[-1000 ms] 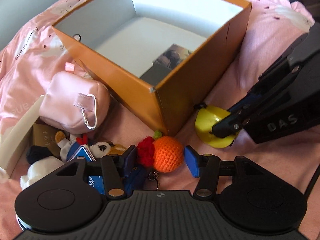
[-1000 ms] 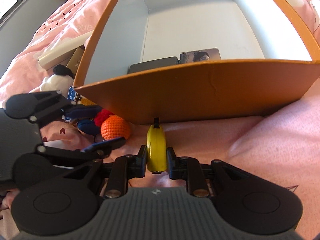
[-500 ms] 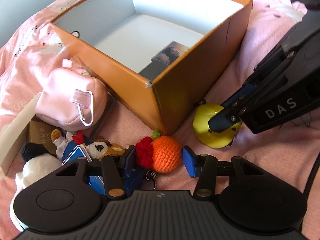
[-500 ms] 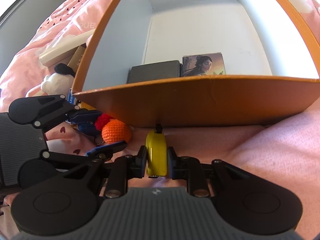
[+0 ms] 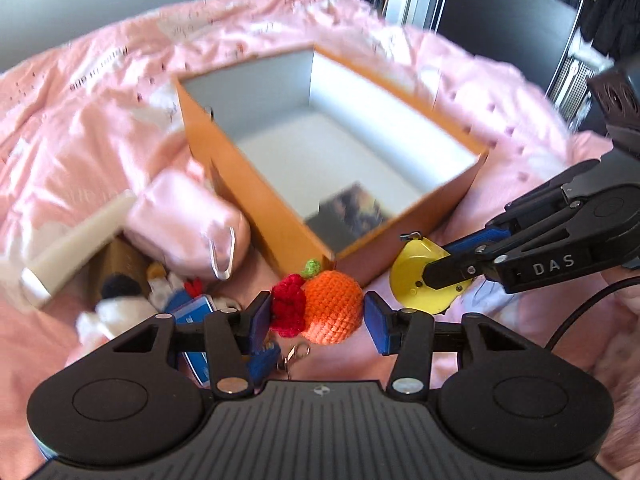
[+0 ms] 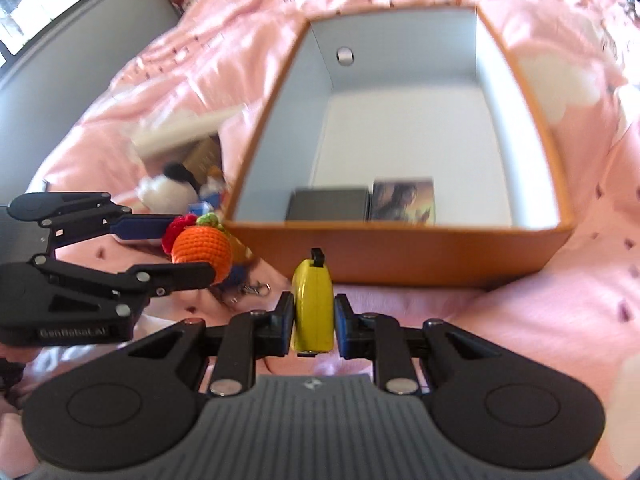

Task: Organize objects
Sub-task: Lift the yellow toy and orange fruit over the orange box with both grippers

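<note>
My left gripper (image 5: 316, 320) is shut on an orange crocheted fruit keychain (image 5: 330, 306) with a red berry (image 5: 289, 310) and holds it above the bed. It also shows in the right wrist view (image 6: 202, 250). My right gripper (image 6: 314, 318) is shut on a yellow tape measure (image 6: 313, 306), which also shows in the left wrist view (image 5: 420, 280). Both are lifted, just in front of the open orange box (image 6: 400, 242) with a white inside. The box holds a dark wallet (image 6: 328, 204) and a picture card box (image 6: 402, 200).
Left of the box on the pink bedding (image 5: 100, 128) lie a pink satin pouch (image 5: 188, 220), a white tube (image 5: 76, 244), a brown box (image 5: 120, 264), plush toys (image 5: 120, 300) and a blue card (image 5: 192, 308). A window (image 6: 36, 4) is at far left.
Both grippers have risen from the bed with their objects and pulled back, so the box now looks lower and farther and its inside shows more.
</note>
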Motion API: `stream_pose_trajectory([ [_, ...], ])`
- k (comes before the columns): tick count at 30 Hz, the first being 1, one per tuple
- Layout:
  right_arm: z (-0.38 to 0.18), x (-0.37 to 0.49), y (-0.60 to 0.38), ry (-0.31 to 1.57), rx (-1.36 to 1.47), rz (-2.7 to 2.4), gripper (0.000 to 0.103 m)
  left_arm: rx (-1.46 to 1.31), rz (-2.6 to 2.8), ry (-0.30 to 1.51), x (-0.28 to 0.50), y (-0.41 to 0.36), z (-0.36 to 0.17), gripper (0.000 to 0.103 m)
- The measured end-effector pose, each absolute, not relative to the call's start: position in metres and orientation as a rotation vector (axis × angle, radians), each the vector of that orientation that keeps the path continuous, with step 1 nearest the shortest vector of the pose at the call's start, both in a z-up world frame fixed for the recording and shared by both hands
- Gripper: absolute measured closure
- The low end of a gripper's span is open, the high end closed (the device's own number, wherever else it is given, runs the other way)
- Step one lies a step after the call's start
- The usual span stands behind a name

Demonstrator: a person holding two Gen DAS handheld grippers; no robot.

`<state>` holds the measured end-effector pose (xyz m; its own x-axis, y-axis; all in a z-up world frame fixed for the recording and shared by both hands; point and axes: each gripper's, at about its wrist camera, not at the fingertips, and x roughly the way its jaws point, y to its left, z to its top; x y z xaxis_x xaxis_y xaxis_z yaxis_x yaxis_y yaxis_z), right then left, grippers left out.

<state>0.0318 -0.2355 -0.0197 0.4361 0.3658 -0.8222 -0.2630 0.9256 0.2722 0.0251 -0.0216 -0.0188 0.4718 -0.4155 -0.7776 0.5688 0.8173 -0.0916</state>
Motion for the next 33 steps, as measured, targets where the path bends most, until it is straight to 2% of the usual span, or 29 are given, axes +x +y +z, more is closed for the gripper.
stream_pose_trajectory([
  [8, 0.047, 0.034, -0.259, 0.872, 0.109, 0.404, 0.081, 0.171, -0.655, 0.795, 0.049, -0.038, 0.033, 0.046],
  [12, 0.055, 0.058, -0.266, 0.843, 0.063, 0.344, 0.081, 0.197, -0.661, 0.761, 0.066, -0.054, 0.043, 0.046],
  [19, 0.017, 0.125, -0.282, 1.043, -0.006, 0.26, 0.081, 0.214, -0.744, 0.813, 0.113, -0.08, 0.027, 0.046],
  [26, -0.024, 0.156, -0.281, 1.274, -0.018, 0.28, 0.081, 0.261, -0.814, 0.871, 0.147, -0.102, 0.0, 0.046],
  [33, -0.043, 0.172, -0.262, 1.393, -0.183, 0.271, 0.081, 0.302, -0.862, 0.908, 0.168, -0.112, -0.019, 0.046],
])
